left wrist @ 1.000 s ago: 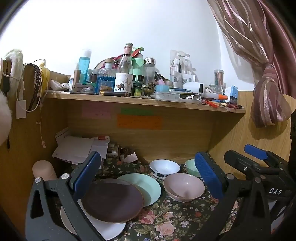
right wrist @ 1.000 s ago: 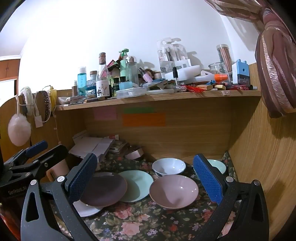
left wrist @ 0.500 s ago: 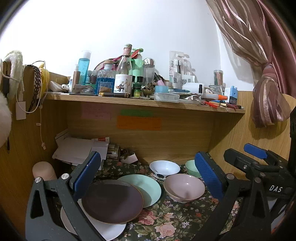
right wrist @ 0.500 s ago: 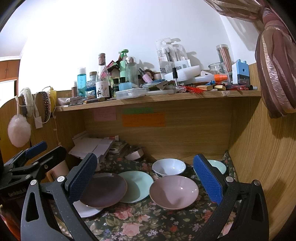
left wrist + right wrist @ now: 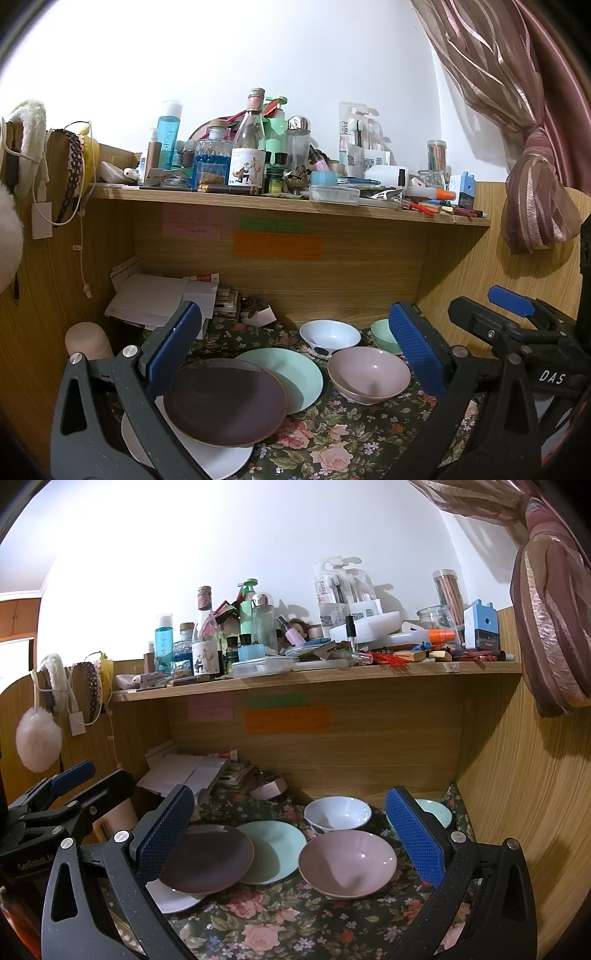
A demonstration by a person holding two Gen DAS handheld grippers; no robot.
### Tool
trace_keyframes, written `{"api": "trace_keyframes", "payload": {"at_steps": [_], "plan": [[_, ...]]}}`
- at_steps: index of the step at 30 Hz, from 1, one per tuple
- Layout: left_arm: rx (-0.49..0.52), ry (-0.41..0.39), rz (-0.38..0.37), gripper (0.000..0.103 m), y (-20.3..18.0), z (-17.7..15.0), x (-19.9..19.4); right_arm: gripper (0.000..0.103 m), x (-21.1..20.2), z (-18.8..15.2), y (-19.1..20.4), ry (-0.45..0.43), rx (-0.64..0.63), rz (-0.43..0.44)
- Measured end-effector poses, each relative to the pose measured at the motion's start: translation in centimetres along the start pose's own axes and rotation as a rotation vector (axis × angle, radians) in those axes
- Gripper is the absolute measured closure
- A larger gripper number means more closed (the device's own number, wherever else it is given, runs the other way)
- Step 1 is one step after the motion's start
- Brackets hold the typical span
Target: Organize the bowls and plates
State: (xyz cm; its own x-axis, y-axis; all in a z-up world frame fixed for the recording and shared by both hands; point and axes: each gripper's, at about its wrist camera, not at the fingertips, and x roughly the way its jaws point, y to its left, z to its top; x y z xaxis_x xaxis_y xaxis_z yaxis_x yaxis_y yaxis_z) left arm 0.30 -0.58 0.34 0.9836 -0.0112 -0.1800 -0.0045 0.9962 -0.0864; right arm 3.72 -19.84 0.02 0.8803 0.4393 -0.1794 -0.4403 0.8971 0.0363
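Glossy pink bowl (image 5: pixel 347 864); floral cloth (image 5: pixel 295 923); wood-grain shelf (image 5: pixel 369 679).

Left gripper (image 5: pixel 295 354) is hovering wide open over the brown plate (image 5: pixel 225 400), which is overlapping the mint plate (image 5: pixel 295 373); pink bowl (image 5: pixel 368 373) is sitting alongside.

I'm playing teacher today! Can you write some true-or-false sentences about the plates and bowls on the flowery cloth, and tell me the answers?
1. The brown plate lies partly on top of the white plate. True.
2. The pink bowl is stacked inside the white bowl. False: they sit side by side, each on the cloth.
3. The right gripper is holding the green plate. False: its fingers are wide open and hold nothing.
4. A small green bowl sits in the back right corner. True.
5. The left gripper is open. True.
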Motion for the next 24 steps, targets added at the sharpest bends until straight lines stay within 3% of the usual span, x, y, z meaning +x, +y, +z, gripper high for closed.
{"api": "trace_keyframes", "payload": {"at_steps": [24], "plan": [[0.003,0.004,-0.003,0.0,-0.08,0.03,0.25,0.0,0.1,0.07,-0.15,0.001,0.006,0.002]]}}
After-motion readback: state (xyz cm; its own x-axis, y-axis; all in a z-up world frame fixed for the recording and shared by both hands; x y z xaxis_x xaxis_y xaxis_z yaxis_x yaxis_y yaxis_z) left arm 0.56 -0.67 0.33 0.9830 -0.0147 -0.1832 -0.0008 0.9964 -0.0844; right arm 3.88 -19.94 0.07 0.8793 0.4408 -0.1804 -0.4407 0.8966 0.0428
